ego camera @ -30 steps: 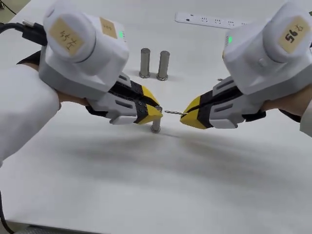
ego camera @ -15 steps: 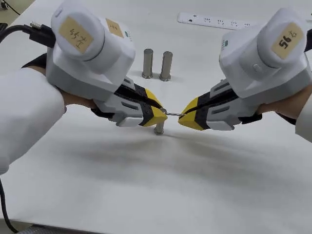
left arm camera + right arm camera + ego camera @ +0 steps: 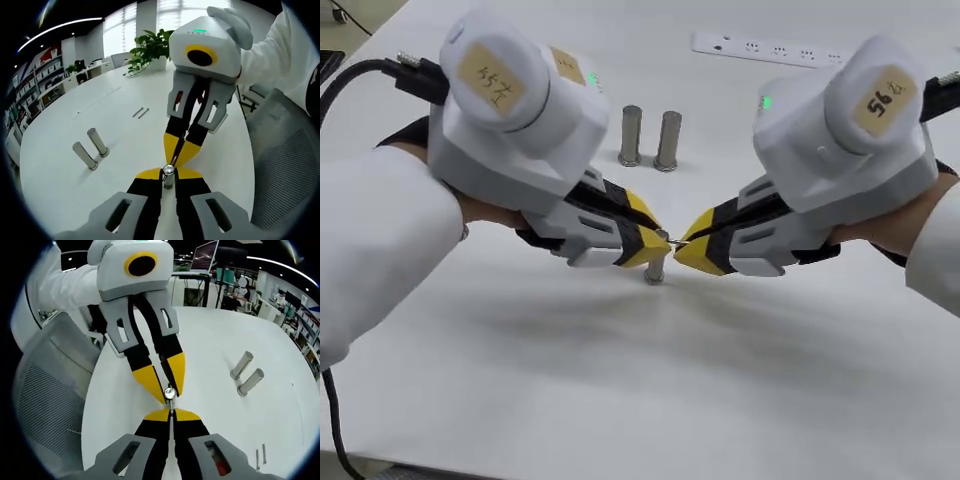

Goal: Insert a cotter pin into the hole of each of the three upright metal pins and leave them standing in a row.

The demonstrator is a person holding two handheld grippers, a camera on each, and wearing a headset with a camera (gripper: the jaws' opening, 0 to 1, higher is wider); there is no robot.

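Observation:
A short upright metal pin (image 3: 655,271) stands on the white table (image 3: 620,400), and my left gripper (image 3: 658,249) is shut on its top. In the left gripper view the pin (image 3: 169,179) sits between the yellow fingertips (image 3: 150,174). My right gripper (image 3: 686,250) is shut on a thin cotter pin (image 3: 171,406), whose tip meets the metal pin's head (image 3: 170,392). The two grippers' tips almost touch. Two more metal pins (image 3: 631,135) (image 3: 669,140) stand side by side farther back.
A white power strip (image 3: 770,48) lies at the table's far edge. Two spare cotter pins (image 3: 141,112) lie on the table beyond the standing pins. A mesh office chair (image 3: 50,385) stands beside the table. A black cable (image 3: 360,75) runs from the left gripper.
My right gripper has moved left with the cotter pin, closing the gap until its tip reaches the metal pin's head. The left gripper still holds the metal pin. The head camera shifted slightly.

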